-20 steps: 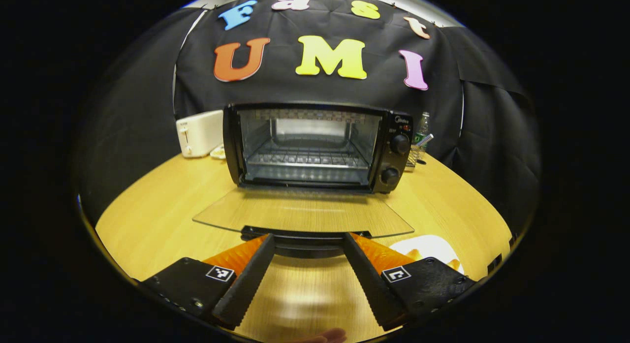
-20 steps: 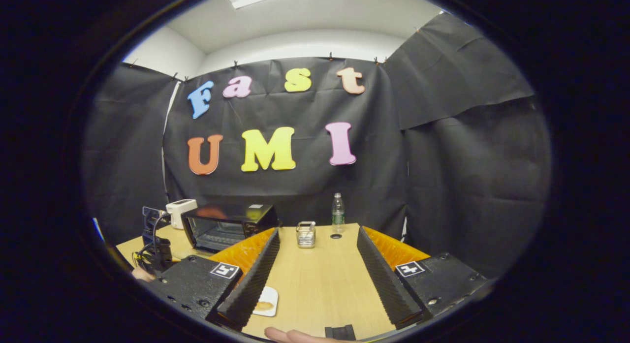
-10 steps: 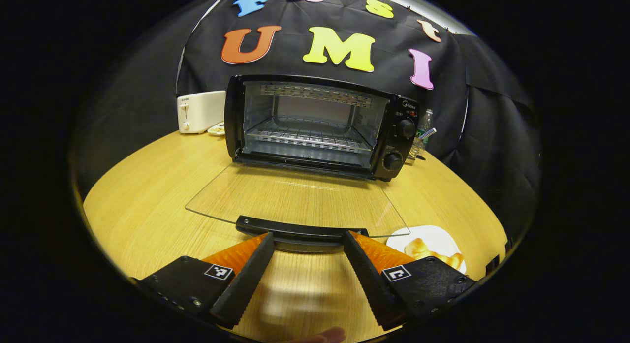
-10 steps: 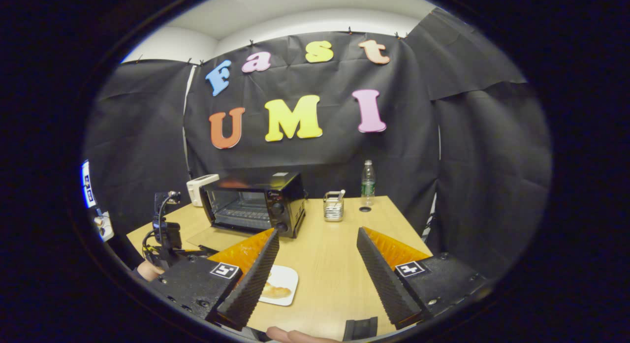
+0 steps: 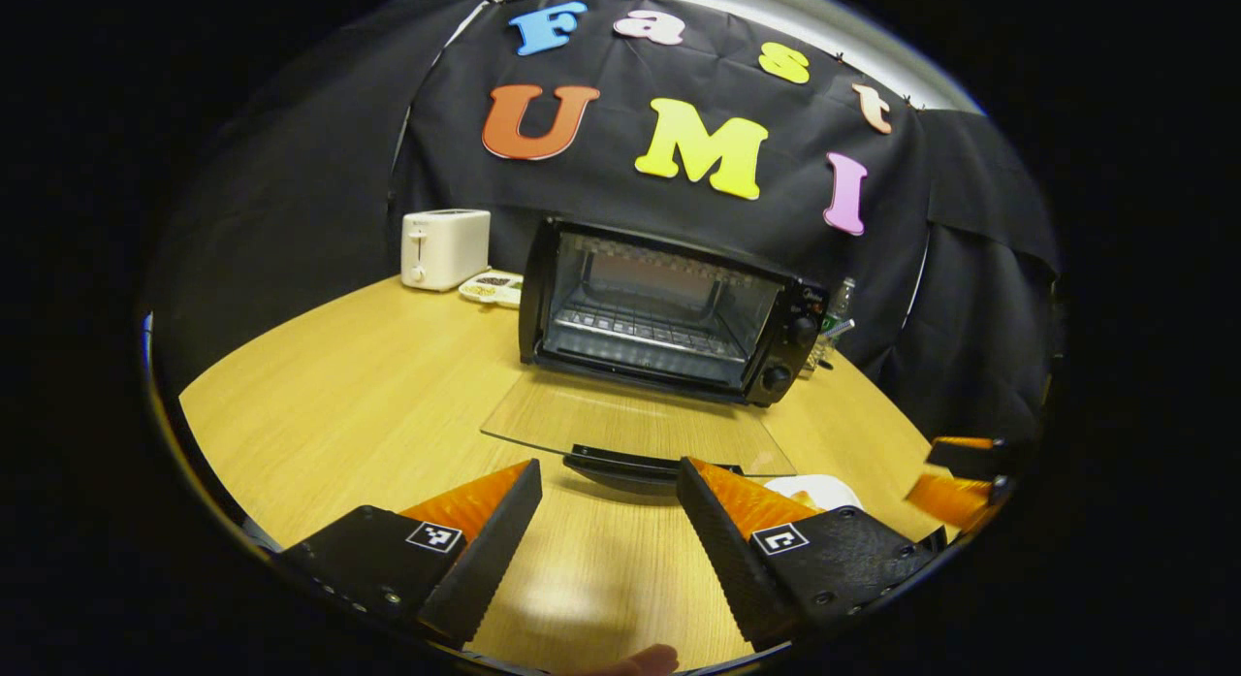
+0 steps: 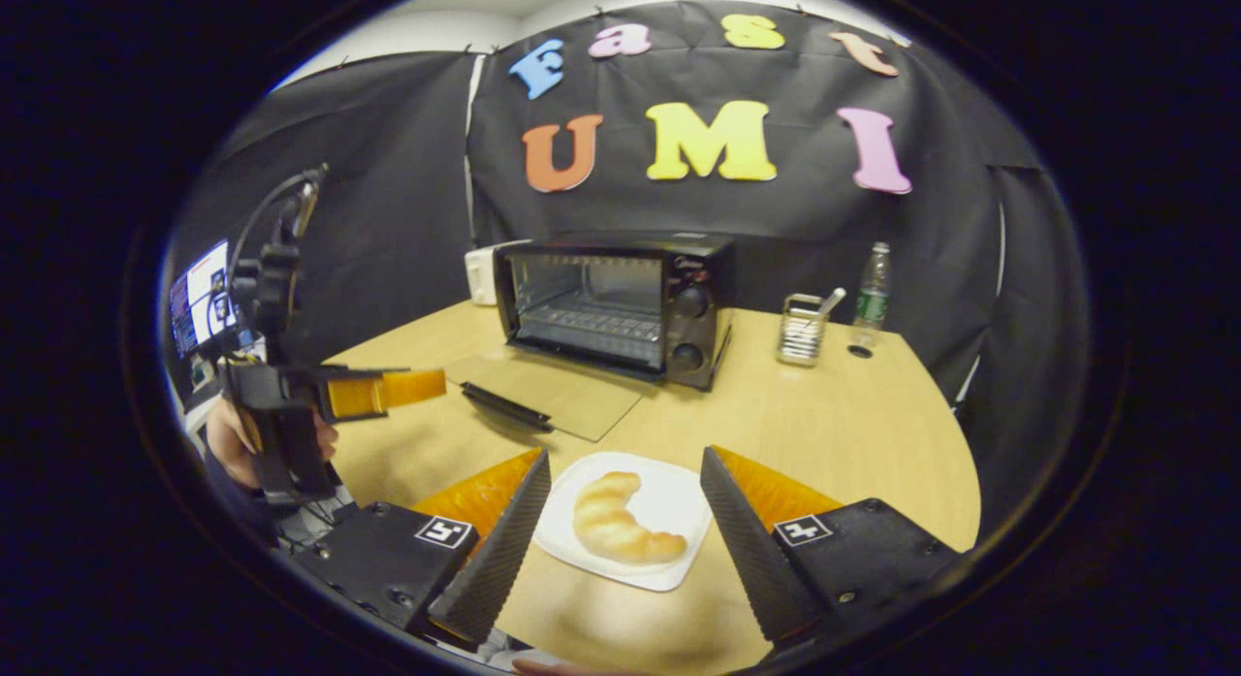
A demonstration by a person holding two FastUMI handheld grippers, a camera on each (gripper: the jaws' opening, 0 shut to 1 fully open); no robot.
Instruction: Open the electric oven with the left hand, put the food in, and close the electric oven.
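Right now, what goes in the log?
oven: door open | croissant: on plate | left tool: open | right tool: open

Wood-grain table [image 6: 834, 404], glass oven door [image 5: 630, 424]

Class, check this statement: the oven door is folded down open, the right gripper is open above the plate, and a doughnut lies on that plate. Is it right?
One detail is wrong. The food on the plate is a croissant, not a doughnut, as the right gripper view shows. The rest holds: the oven has its door folded down open, and the right gripper is open above the plate.
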